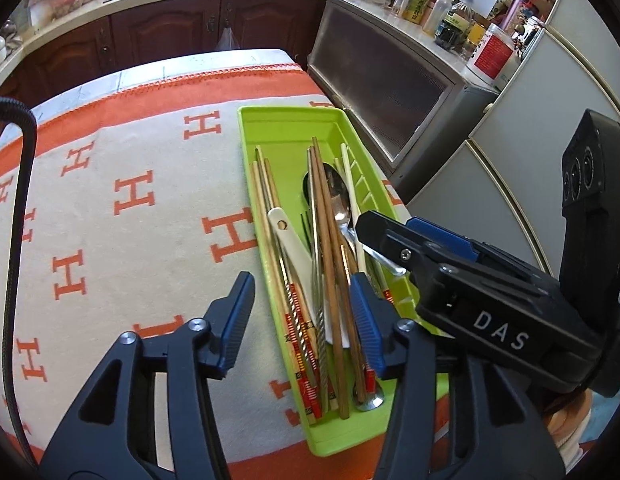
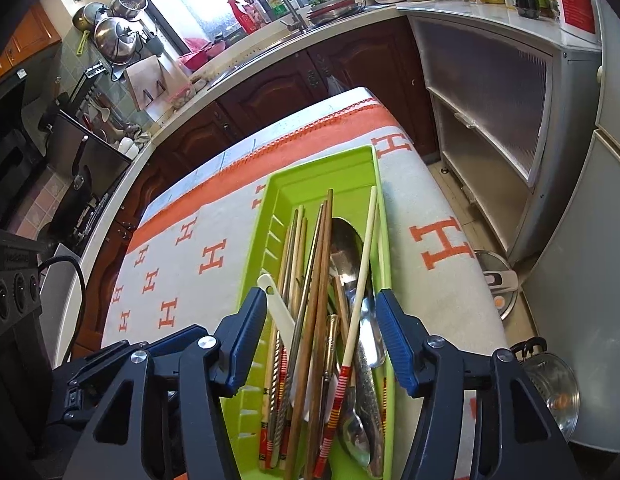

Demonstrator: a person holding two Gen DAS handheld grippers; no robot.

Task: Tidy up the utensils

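A: What's the biggest thing here?

B: The surface point(image 1: 122, 208), covered by a cream cloth with an orange border and orange H letters. Kitchen cabinets and a sink run behind it.

A: And on it?

B: A long lime-green tray point(image 1: 286, 128), lying near the right edge of the surface. Its far end is bare; the utensils are heaped toward the near end.

A: Where are the claws?

B: The left claw point(image 1: 302, 320) hangs over the near end of the tray, jaws spread wide, holding nothing; one blue pad sits left of the tray over the cloth, the other above the heap. The right claw point(image 2: 321, 340) also hovers above the tray, jaws wide on either side of the utensils, gripping none of them.

A: What's in the heap?

B: A large metal spoon point(image 2: 347, 248) lies along the right side. Brown wooden chopsticks point(image 1: 329, 240) cross over it lengthwise. A pale chopstick with a red-striped end point(image 2: 359, 280) lies slanted over the spoon. Lighter bamboo chopsticks point(image 1: 264, 192) lie on the left side. A white ceramic spoon handle with a hole point(image 1: 286, 232) pokes out between them.
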